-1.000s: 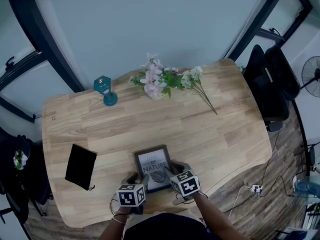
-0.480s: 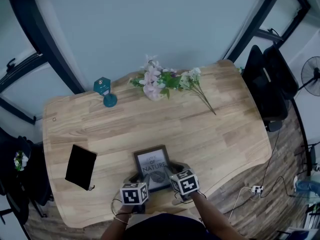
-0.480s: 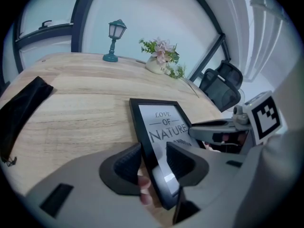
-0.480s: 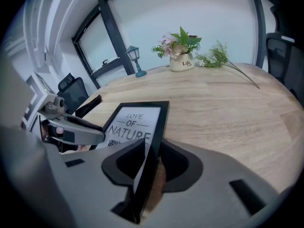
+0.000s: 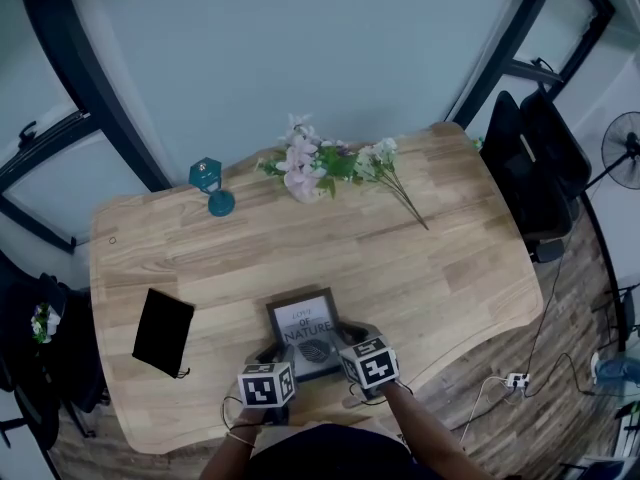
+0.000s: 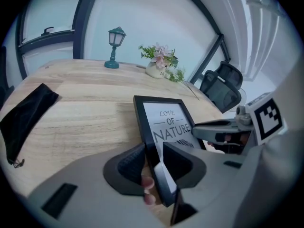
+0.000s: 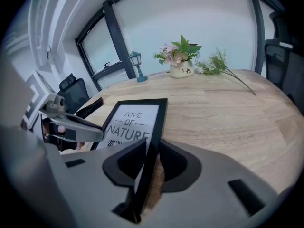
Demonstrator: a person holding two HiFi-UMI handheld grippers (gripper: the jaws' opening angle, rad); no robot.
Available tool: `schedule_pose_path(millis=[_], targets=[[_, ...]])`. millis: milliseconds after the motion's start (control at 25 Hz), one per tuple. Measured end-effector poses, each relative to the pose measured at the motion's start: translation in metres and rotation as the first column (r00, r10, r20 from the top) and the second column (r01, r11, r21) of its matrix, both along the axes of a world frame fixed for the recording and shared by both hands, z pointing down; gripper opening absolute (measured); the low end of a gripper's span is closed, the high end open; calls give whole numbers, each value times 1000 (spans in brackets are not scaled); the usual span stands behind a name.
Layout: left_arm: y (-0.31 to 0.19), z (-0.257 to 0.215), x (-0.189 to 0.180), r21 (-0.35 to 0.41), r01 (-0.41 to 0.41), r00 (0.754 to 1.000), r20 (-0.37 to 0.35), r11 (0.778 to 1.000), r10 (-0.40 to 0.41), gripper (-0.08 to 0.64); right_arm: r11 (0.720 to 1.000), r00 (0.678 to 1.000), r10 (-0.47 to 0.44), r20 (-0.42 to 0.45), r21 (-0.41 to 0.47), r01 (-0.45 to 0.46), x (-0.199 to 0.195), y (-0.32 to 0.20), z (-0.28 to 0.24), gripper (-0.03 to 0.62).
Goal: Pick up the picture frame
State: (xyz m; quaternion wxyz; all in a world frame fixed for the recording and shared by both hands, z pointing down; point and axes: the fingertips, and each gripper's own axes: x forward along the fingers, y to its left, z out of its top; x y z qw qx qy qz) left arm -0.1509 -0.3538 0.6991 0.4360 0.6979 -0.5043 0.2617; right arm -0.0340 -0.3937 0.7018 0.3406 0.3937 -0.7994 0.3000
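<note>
- The left gripper (image 6: 153, 150) and right gripper (image 7: 151, 146) have just been closed onto the picture frame (image 5: 303, 330), whose two side edges are pinched between the jaws.
- The frame is seen near the front edge of the wooden table (image 5: 430, 268), apparently not yet raised.
- With both grips made, lifting is judged next.

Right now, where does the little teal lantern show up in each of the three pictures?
Head view: the teal lantern stands upper left, near the far edge of the table.
Left gripper view: top, left of centre, at the table's far edge.
Right gripper view: upper middle, slightly left.
Shared landmark: the pink flowers sit just right of it in every view.
</note>
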Motion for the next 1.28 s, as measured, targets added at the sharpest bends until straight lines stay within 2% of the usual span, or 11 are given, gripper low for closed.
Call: schedule_pose_path(millis=[840,1280], targets=[[7,-34,4,102,-11,999,41,995,7,77,990,1000,8,10,137,-10,9,6,-41,72],[15,-49,13,159,-12,999,32,987,7,72,978,999,13,34,207,-20,15,15,-63,72]])
